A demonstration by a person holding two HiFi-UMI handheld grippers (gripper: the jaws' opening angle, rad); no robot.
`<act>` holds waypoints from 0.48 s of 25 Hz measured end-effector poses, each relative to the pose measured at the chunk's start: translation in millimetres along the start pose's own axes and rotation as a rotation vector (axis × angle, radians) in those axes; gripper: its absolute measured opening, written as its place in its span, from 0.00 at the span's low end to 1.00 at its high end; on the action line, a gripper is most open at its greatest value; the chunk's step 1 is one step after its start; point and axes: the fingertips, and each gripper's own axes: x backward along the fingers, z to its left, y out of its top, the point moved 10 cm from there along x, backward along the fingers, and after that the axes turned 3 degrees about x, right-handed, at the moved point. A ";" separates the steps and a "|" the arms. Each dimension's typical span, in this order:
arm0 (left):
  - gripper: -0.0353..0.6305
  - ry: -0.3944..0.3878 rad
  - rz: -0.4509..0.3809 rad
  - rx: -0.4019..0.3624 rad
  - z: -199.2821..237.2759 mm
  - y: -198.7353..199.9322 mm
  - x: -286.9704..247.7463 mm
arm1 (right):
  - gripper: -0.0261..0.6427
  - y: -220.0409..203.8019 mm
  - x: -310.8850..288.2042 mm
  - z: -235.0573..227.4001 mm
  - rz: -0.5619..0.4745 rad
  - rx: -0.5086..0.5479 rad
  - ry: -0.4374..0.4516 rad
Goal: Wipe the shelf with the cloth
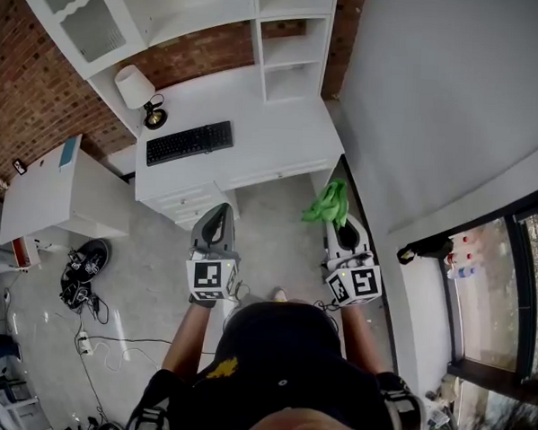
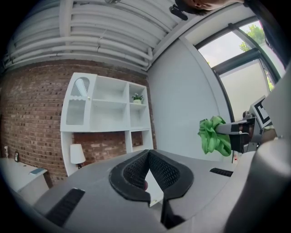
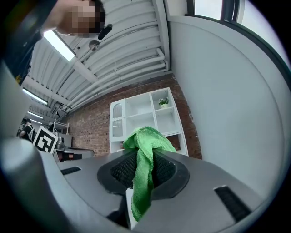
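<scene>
Right of centre in the head view, the green cloth [image 1: 328,204] is seen bunched and clamped between the fingers [image 3: 119,172] of the right gripper [image 1: 340,226], well apart from the white shelf [image 1: 291,49] at upper centre. Beside it, the left gripper [image 1: 217,209] is held with fingers [image 2: 132,172] together, nothing between them. Below the shelf, a keyboard [image 1: 189,142] and lamp [image 1: 134,86] are carried on the table [image 1: 264,133].

Head view steeply down, both gripper views forward, sharing distant shelf [image 2: 109,113]
</scene>
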 end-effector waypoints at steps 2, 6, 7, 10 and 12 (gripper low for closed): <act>0.08 0.010 0.017 -0.012 -1.5 -0.2 1.8 | 0.14 -2.3 1.1 -7.2 0.010 -0.009 0.000; 0.08 0.056 0.047 -0.035 4.4 -1.6 9.8 | 0.14 -29.9 -14.3 -16.4 0.080 -0.062 0.049; 0.08 0.068 0.059 -0.034 5.9 -2.9 12.4 | 0.14 -36.7 -16.1 -16.0 0.093 -0.084 0.057; 0.08 0.091 0.091 -0.025 8.6 -9.7 15.6 | 0.14 -44.1 -13.7 -10.6 0.109 -0.087 0.088; 0.08 0.093 0.108 -0.017 10.7 -13.0 11.3 | 0.14 -44.9 -14.1 -7.9 0.119 -0.068 0.106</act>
